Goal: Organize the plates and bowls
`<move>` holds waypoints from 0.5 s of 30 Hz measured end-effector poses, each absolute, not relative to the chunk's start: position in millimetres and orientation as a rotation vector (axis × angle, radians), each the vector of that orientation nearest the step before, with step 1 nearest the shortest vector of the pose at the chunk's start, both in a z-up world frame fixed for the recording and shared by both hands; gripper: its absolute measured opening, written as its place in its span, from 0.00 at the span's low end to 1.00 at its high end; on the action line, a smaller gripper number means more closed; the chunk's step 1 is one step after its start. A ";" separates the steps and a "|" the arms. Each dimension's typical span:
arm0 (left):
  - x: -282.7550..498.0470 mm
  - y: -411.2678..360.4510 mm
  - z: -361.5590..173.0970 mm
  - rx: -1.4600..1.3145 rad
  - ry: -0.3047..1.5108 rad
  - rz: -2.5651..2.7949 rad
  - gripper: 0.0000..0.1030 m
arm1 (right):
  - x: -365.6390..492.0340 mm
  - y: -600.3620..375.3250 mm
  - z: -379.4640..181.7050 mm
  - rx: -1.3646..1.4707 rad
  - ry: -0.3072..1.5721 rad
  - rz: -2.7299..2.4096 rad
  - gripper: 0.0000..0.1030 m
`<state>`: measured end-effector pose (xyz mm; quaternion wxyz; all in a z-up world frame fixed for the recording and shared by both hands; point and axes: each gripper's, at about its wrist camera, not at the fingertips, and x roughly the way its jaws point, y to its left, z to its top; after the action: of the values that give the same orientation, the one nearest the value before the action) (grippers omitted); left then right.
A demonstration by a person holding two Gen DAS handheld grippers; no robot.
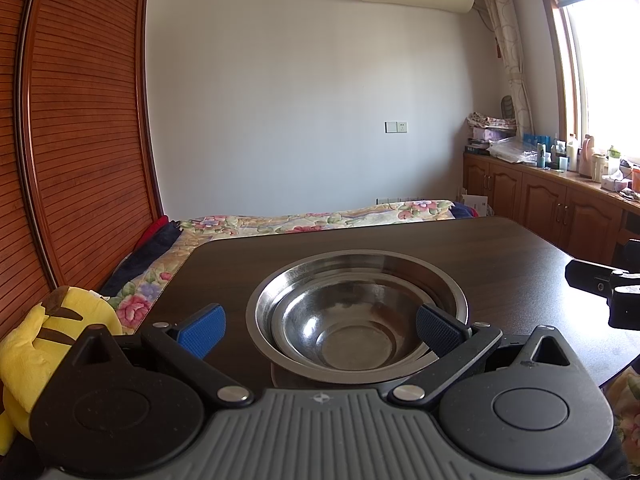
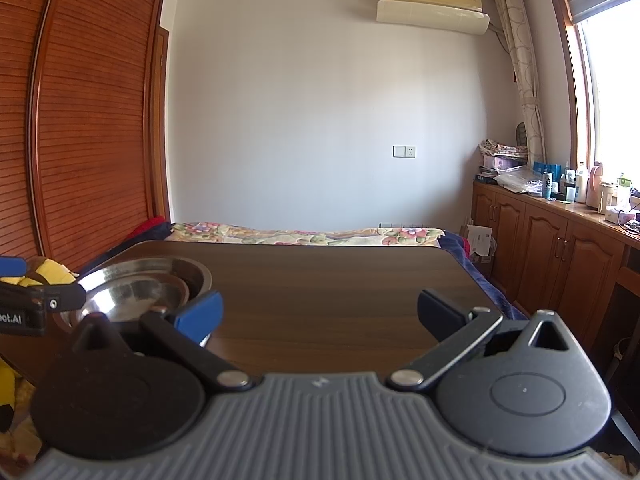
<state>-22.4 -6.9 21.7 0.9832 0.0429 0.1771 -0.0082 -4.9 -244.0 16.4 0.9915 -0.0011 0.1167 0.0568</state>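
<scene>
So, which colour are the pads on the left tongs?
Blue pads, seen best in the left wrist view.

This is a bedroom in a lived-in home. A bed with a floral quilt (image 2: 304,236) runs along the far white wall in the middle of the frame, and a louvred wooden wardrobe (image 1: 84,128) fills the left side. A wall-mounted air conditioner (image 2: 432,4) hangs at the upper right, beside a patterned curtain (image 2: 524,80) and a bright window (image 1: 608,72). Below the window, at the right, low wooden cabinets (image 2: 544,236) carry bottles, a can and folded cloth. A yellow plush toy (image 1: 44,340) lies at the lower left, next to a dark wooden table (image 2: 340,300) in the foreground.
</scene>
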 end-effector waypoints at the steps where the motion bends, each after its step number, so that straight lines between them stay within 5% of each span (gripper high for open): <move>1: -22.4 -7.1 21.9 0.086 0.357 -0.016 1.00 | -4.9 -243.7 16.4 -0.004 0.234 0.114 1.00; 15: -23.3 -5.6 19.5 0.086 0.359 -0.015 1.00 | -3.6 -244.5 16.3 -0.005 0.234 0.113 1.00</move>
<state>-23.2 -5.6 19.5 0.9830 0.0428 0.1786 -0.0075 -3.6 -244.5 16.3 0.9915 -0.0023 0.1168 0.0564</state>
